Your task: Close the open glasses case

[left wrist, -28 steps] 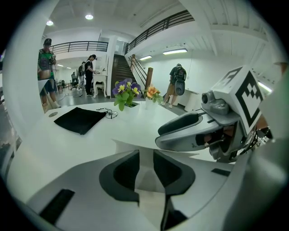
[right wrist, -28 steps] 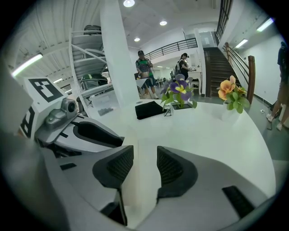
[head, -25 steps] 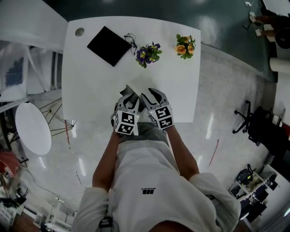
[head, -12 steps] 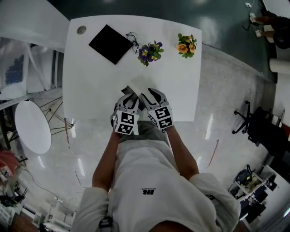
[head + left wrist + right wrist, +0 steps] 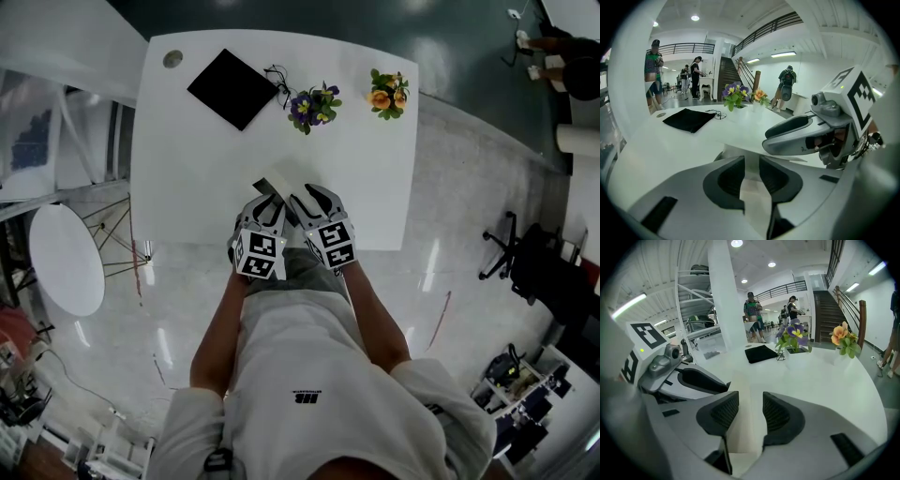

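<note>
Left hand-held gripper [image 5: 751, 174] and right hand-held gripper [image 5: 746, 412] both pinch the white glasses case [image 5: 753, 200].

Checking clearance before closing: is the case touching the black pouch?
Apart. Head view shows bare table between the case and the black pouch.

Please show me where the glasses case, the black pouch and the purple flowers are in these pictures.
glasses case [image 5: 739, 399]: right gripper view, on its pale panel between the jaws.
black pouch [image 5: 232, 89]: head view, on its middle.
purple flowers [image 5: 310, 106]: head view, on the blooms.
</note>
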Motion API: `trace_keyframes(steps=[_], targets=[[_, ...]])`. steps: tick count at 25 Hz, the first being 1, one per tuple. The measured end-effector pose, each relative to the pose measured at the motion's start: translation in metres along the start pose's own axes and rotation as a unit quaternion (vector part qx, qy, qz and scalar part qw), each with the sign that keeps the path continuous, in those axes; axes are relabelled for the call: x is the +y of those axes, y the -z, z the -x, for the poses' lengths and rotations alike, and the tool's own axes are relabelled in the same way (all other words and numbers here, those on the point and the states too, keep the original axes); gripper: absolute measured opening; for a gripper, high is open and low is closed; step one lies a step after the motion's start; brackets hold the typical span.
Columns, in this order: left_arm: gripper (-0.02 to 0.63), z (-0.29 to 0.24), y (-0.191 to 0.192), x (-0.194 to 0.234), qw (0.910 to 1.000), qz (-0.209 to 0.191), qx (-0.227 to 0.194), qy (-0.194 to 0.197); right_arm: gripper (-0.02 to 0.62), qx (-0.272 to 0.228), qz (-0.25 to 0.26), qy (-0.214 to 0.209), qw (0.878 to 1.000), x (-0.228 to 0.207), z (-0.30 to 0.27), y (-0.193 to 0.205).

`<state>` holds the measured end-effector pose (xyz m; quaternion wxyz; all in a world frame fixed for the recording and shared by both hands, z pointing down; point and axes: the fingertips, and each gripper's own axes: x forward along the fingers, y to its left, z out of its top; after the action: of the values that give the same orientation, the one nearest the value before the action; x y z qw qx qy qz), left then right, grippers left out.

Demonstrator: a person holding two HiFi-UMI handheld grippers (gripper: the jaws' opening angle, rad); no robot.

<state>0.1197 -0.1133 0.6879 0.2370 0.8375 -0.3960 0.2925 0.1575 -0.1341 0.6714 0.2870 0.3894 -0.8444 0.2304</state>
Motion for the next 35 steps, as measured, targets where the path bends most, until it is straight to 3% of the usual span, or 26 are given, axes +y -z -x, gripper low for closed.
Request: trace_keyframes(steps=[35], targets=[[0.110,0.010,0.025,0.004,0.9999,0.004,0.014,-0.001,0.163,0.010,0.013,-0.001,1.000,0.023,-0.003,0.007]])
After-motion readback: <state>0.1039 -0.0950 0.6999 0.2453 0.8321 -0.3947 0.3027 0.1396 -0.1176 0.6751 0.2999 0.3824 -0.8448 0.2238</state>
